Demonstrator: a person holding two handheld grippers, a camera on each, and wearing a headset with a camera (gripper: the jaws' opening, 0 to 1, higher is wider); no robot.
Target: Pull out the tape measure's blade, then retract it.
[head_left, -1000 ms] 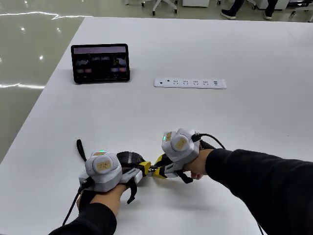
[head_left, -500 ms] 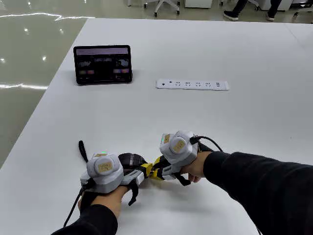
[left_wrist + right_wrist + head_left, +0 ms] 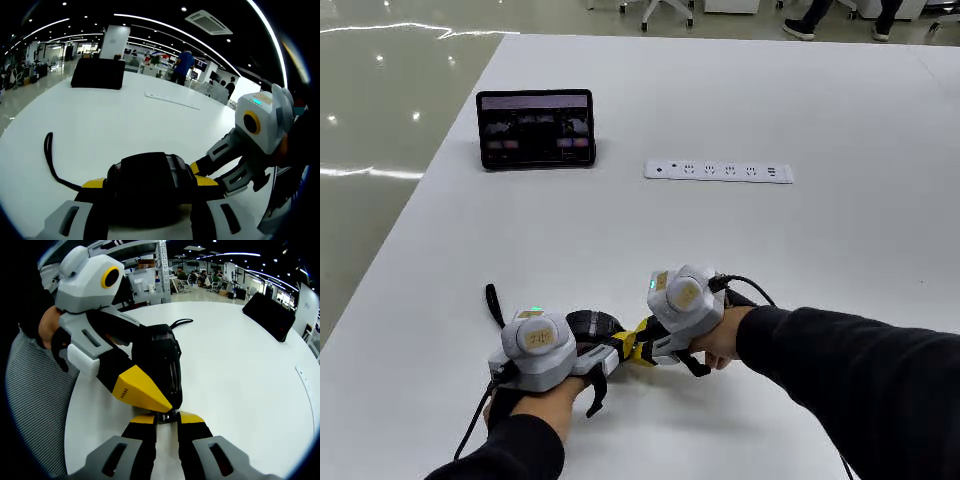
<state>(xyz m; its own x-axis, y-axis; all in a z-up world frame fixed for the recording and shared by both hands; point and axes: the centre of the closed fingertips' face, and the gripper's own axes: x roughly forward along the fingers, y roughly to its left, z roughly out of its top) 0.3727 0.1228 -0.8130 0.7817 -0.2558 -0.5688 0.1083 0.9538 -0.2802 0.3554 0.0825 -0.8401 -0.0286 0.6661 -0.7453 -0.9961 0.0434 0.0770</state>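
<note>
The black tape measure point(image 3: 594, 324) lies on the white table point(image 3: 740, 240) near its front edge. My left gripper point(image 3: 610, 346) is shut on the case point(image 3: 150, 182) from the left, with yellow fingertips point(image 3: 93, 183) on both sides of it. The case's black strap point(image 3: 48, 157) trails off to the left. My right gripper point(image 3: 638, 349) comes in from the right and meets the case's front. In the right gripper view its jaws point(image 3: 167, 418) are pinched on the small metal blade tip at the tape measure's point(image 3: 161, 362) mouth. No length of blade shows outside the case.
A dark tablet point(image 3: 535, 128) stands at the back left, and a white power strip point(image 3: 720, 171) lies at the back middle. The table's left edge drops to a glossy floor point(image 3: 380, 120). Cables run back from both grippers toward the person's sleeves point(image 3: 850, 370).
The right gripper has edged a little to the left, closer to the case. The left gripper and the tape measure have stayed put; the camera shifted slightly.
</note>
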